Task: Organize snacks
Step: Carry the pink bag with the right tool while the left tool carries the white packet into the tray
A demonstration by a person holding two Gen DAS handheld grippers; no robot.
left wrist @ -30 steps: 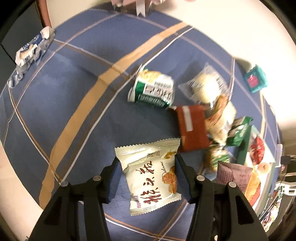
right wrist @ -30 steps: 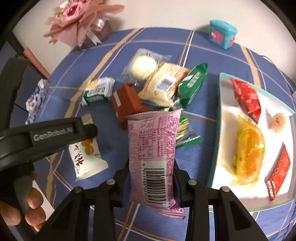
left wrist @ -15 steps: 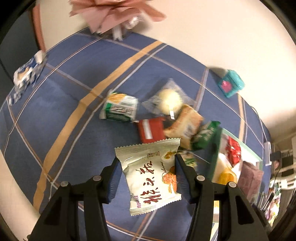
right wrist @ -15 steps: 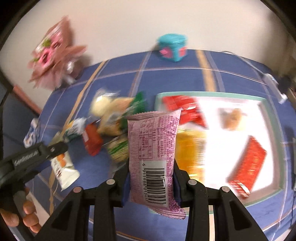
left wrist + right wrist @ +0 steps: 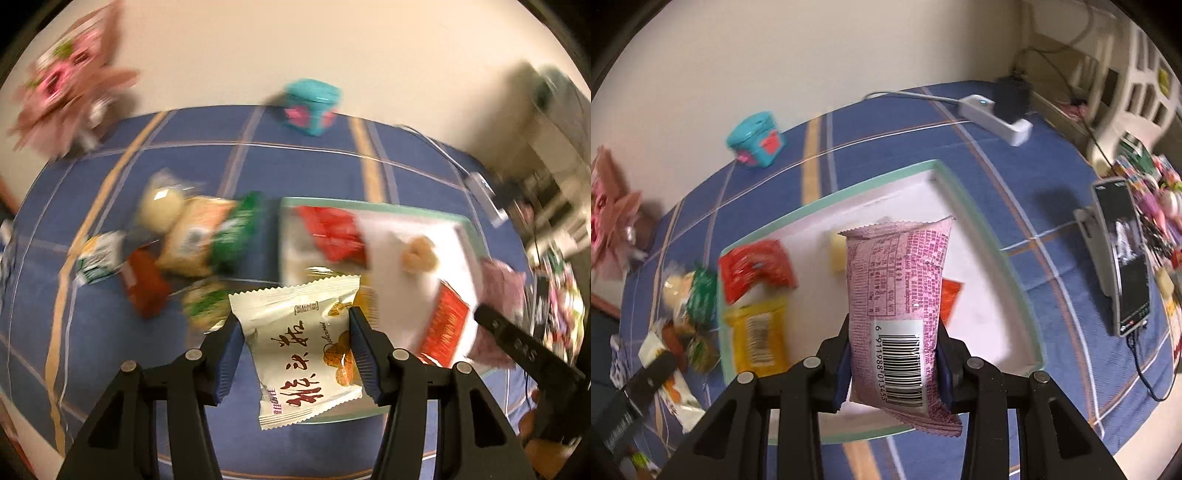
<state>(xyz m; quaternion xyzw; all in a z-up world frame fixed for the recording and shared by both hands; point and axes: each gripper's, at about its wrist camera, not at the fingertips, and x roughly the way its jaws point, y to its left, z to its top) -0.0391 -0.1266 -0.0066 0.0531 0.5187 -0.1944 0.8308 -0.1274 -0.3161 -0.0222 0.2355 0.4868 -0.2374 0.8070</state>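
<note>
Snacks are in both sets of jaws right now. The left gripper (image 5: 295, 345) is clamped across the width of a white snack packet (image 5: 301, 350) with red lettering, its blue pads (image 5: 229, 354) pressing the two side edges so the film bows a little between them. The right gripper (image 5: 892, 363) pinches a pink wrapper (image 5: 899, 314) near its barcode end, the long upper part standing free above the jaws. Both packets hang in the air over the green-rimmed tray (image 5: 990, 236), which sits on the blue checked tabletop (image 5: 1015, 177).

Inside the tray lie a red pouch (image 5: 755, 273), a yellow pack (image 5: 757, 332) and an orange-red sachet (image 5: 951, 295). Left of the tray a loose heap of wrapped snacks (image 5: 199, 236) waits on the cloth. Further out stand a teal box (image 5: 755, 144), a pink bouquet (image 5: 70, 81), a white power strip (image 5: 997, 114) and a propped phone (image 5: 1123, 254).

These look light, puffy and crinkly, I'd say, with slick film that could slide under a loose pinch. The contents may crumble, so a gentle squeeze across the sealed sides seems safest.
</note>
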